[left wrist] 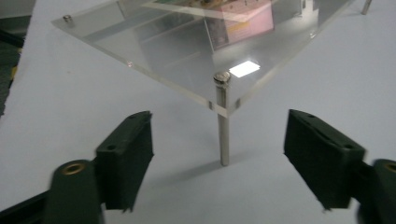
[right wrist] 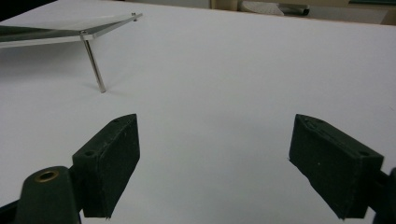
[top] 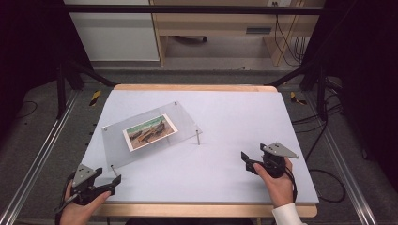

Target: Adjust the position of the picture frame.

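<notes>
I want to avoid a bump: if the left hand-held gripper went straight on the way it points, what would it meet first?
Probably the near metal leg of the clear acrylic stand. It stands ahead of the left hand-held gripper, roughly between its open jaws; depth is unclear.

Grey floor (top: 42, 140), wood desk (top: 211, 23) behind, white cabinet (top: 112, 33)

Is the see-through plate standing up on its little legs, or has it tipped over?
Standing. The clear plate sits raised on thin metal legs, flat side up, with a picture card lying level at it.
</notes>
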`<state>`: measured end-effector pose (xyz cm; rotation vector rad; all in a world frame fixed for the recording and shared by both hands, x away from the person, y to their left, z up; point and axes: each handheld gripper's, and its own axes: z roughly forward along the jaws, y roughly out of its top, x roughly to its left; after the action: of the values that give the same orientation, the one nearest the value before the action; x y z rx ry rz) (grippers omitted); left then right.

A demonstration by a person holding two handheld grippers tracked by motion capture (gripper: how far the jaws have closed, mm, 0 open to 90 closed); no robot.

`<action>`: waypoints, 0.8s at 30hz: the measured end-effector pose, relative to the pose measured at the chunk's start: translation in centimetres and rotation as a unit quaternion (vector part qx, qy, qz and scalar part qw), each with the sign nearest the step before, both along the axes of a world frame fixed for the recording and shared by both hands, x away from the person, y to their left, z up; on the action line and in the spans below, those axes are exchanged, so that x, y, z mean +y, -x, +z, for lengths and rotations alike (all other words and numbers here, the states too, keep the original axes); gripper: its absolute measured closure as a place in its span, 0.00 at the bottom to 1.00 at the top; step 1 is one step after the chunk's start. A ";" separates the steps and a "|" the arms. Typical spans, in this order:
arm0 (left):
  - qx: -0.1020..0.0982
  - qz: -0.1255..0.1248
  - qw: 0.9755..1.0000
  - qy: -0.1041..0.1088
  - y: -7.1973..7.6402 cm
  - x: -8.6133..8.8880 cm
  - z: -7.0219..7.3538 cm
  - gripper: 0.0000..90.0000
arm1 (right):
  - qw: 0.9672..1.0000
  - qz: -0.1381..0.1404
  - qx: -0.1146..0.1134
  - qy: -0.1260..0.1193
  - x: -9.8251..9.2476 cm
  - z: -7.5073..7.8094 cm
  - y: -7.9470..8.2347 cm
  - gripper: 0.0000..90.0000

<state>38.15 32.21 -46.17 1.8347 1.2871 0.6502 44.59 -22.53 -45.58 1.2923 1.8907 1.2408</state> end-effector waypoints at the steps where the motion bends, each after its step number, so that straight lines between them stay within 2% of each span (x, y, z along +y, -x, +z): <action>1: -0.004 0.004 1.000 0.000 -0.1 0.0 0.0 0.31 | 1.000 0.000 -0.001 0.002 0.0 0.0 0.1 0.18; 3: -0.006 0.007 1.000 0.003 -0.4 0.0 -0.1 0.34 | 1.000 -0.002 -0.002 0.003 0.0 0.1 0.1 0.19; 5: -0.005 0.010 1.000 0.004 -0.7 0.0 -0.3 0.46 | 1.000 -0.005 -0.007 0.004 0.1 0.2 0.2 0.19; 7: 0.002 0.012 1.000 0.007 -0.9 0.1 -0.5 0.51 | 1.000 -0.005 -0.007 0.004 0.1 0.2 0.2 0.19; 8: 0.006 0.016 1.000 0.015 -1.0 0.4 -0.8 0.54 | 1.000 -0.006 -0.006 0.004 0.1 0.1 0.2 0.19; 14: 0.009 0.017 1.000 0.025 -1.3 0.4 -1.0 0.62 | 1.000 -0.007 -0.002 0.003 0.2 0.0 0.0 0.20; 19: 0.003 0.011 0.999 0.030 -1.8 0.0 -1.0 0.70 | 1.000 -0.008 -0.002 0.003 0.2 0.0 0.1 0.20; 24: 0.010 0.003 0.998 0.055 -2.2 -0.2 -1.2 0.85 | 1.000 -0.005 -0.002 0.006 0.3 0.0 0.0 0.21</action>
<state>40.32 32.02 -47.36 1.7519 1.3153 0.5543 44.57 -22.24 -45.59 1.2896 1.8834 1.2250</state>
